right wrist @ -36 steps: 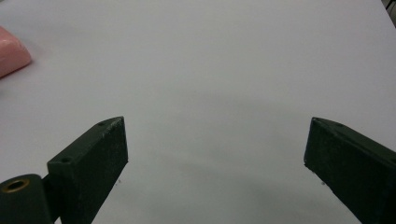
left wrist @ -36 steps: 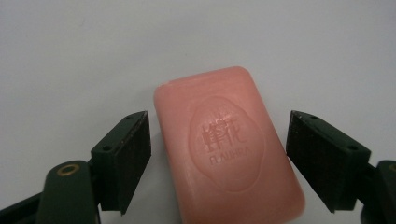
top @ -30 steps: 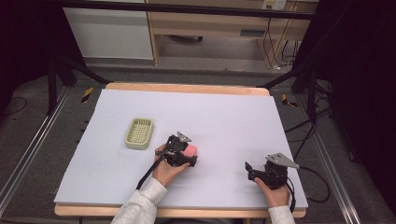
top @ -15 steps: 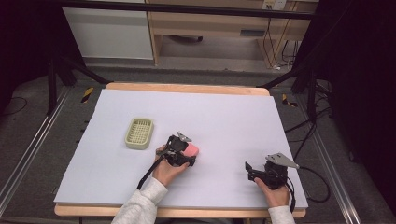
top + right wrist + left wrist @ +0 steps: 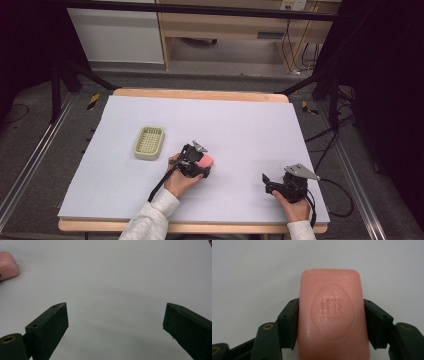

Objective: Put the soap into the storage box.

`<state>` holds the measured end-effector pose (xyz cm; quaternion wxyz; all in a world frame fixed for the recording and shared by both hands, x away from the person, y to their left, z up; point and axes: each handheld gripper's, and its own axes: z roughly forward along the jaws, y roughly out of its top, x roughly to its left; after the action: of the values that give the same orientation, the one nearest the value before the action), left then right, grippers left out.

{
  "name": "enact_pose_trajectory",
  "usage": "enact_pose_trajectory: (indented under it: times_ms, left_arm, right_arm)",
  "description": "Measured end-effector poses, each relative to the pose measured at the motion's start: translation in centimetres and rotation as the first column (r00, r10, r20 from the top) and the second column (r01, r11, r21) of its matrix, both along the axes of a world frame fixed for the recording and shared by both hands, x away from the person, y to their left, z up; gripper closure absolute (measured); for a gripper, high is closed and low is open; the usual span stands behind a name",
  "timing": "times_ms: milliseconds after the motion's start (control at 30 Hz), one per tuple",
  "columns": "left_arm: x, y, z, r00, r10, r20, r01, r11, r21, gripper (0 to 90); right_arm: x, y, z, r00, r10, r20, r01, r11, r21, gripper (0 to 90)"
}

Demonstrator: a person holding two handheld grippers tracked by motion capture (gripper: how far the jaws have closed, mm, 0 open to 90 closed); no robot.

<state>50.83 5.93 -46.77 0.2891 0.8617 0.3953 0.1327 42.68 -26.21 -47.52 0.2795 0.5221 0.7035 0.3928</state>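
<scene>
The pink soap bar (image 5: 333,317) is clamped between the pads (image 5: 291,322) of the left gripper (image 5: 199,164), which have just been closing on its two long sides; the bar lies flat on the white table sheet (image 5: 240,125), its rounded far end reaching past the fingertips. Ahead of that end, bare sheet is seen in the left gripper view. The bar's near end is cut off at the bottom edge of that view, and whether its underside is lifted cannot be told. To the left of the fingers, near but apart, the pale green slotted soap dish (image 5: 149,142) is found, well inside the sheet's left edge. The right gripper (image 5: 115,322) is held with jaws wide apart and nothing between them; bare sheet lies ahead. Its hand is close to the table's near edge.
</scene>
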Motion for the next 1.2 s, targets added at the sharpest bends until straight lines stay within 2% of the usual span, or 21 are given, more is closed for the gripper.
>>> enact_pose_trajectory:
  times_ms: [500, 867, 1200]
  left_arm:
    - [0.1, 0.3, 0.4, 0.9996, -0.018, -0.022, 0.018, 0.9998, 0.013, 37.3]
    - [-0.6, 1.7, 2.2, 0.9998, -0.018, 0.002, 0.018, 0.9997, -0.017, 37.3]
    - [-1.1, 3.2, 3.8, 0.9997, -0.021, 0.016, 0.021, 0.9996, -0.019, 37.3]
  right_arm:
    - [0.0, 0.0, -0.1, 0.9999, 0.006, -0.012, -0.005, 1.000, 0.008, 6.5]
    - [0.0, 0.0, -0.1, 0.9999, 0.004, -0.011, -0.004, 1.000, 0.008, 6.4]
    - [0.0, 0.0, -0.1, 0.9999, 0.006, -0.012, -0.006, 1.000, 0.006, 6.4]
